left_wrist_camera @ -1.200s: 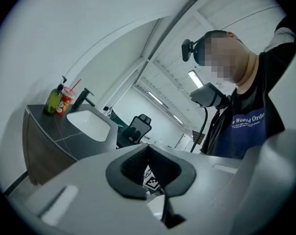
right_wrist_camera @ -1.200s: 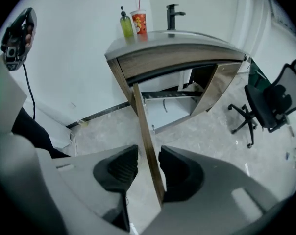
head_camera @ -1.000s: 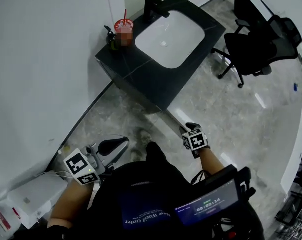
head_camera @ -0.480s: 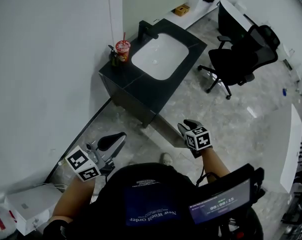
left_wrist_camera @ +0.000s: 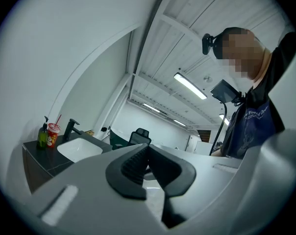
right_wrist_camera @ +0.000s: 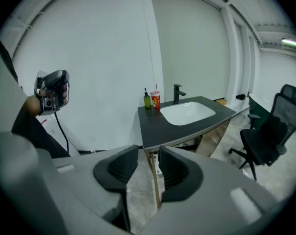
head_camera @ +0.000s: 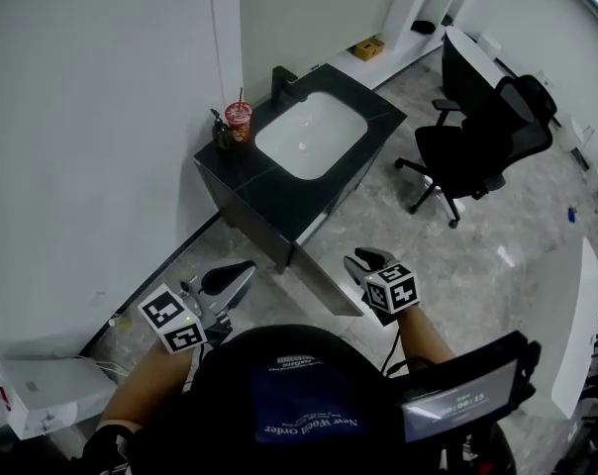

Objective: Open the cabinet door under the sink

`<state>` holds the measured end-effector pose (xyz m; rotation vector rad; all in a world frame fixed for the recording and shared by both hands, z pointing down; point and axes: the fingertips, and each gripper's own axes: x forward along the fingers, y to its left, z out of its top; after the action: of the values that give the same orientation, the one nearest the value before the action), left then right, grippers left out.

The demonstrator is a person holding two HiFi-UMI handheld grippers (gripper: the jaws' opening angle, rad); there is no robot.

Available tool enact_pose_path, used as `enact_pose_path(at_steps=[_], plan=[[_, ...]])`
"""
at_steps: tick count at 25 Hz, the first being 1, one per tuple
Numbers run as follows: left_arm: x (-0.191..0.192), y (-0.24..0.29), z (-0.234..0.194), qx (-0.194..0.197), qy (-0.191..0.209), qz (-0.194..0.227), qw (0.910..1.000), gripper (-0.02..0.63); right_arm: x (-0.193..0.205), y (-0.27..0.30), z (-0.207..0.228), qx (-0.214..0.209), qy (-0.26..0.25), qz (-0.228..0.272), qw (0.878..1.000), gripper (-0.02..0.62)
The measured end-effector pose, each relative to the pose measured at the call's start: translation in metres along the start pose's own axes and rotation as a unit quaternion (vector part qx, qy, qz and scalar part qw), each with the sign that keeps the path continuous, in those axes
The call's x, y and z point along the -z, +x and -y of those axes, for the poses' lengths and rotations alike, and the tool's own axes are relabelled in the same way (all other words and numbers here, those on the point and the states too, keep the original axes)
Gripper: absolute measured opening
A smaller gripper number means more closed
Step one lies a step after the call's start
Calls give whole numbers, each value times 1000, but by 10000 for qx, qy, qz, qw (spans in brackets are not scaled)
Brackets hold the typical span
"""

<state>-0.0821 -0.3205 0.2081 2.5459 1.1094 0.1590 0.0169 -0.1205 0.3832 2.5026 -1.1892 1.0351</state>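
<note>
Standing back from the sink worktop (head_camera: 248,181), its cabinet door (head_camera: 329,287) swung open, a person (head_camera: 299,404) holds the left hand-held gripper (head_camera: 230,276) pressed together, the right hand-held gripper (head_camera: 363,261) slightly spread, empty.

left tool (head_camera: 242,269), right tool (head_camera: 364,259) raised, sink (head_camera: 310,135) farther

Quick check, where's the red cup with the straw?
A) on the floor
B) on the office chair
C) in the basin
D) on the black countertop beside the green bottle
D: the red cup stands on the black countertop, right next to the green bottle, at the end by the wall.
</note>
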Motion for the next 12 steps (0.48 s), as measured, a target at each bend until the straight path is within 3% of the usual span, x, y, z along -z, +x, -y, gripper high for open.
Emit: enact_pose_path(at_steps=[5, 12], plan=[[14, 62, 35, -415, 148, 67, 9990, 0, -5, -31, 36, -681, -119, 259, 9973, 132], [46, 152, 98, -841, 13, 305, 9960, 0, -4, -104, 91, -1531, -837, 338, 9841, 121]])
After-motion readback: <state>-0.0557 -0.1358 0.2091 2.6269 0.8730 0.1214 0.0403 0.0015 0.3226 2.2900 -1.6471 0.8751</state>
